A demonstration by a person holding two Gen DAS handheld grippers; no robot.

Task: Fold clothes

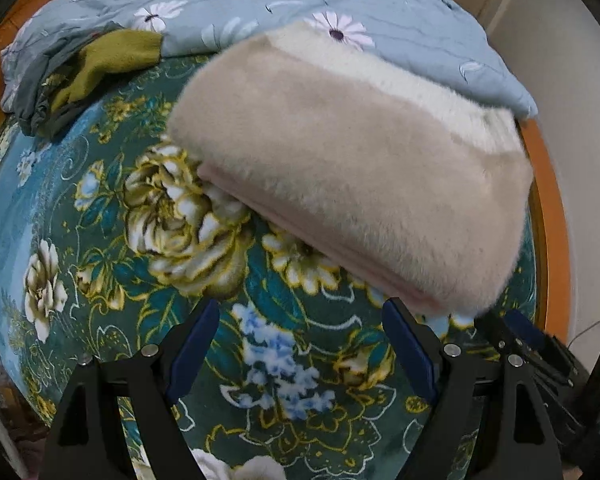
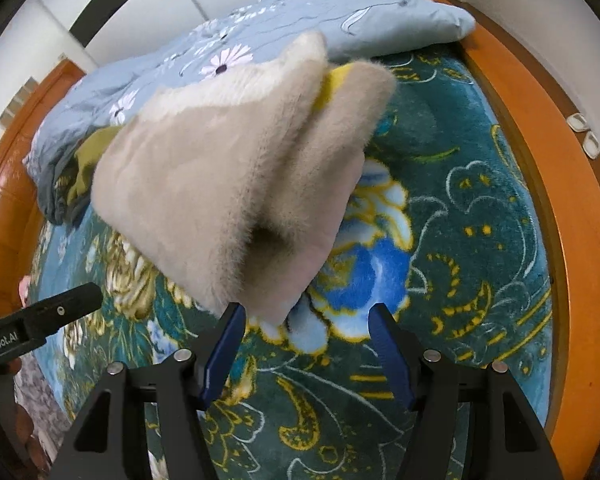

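Observation:
A folded fluffy beige garment [image 1: 352, 168] with a white fuzzy band and a pink lining edge lies on the green floral blanket [image 1: 140, 220]. It also shows in the right wrist view [image 2: 220, 184], with a yellow patch between its layers. My left gripper [image 1: 302, 314] is open and empty, just in front of the garment's near edge. My right gripper [image 2: 306, 322] is open and empty, its tips at the garment's near corner. The right gripper's fingers [image 1: 516, 332] show at the left view's lower right.
A light blue floral quilt [image 1: 284, 12] lies bunched along the far side of the bed. An olive-green garment [image 1: 112, 56] and a grey one [image 1: 40, 108] lie at the far left. The orange wooden bed frame [image 2: 572, 208] runs along the right edge.

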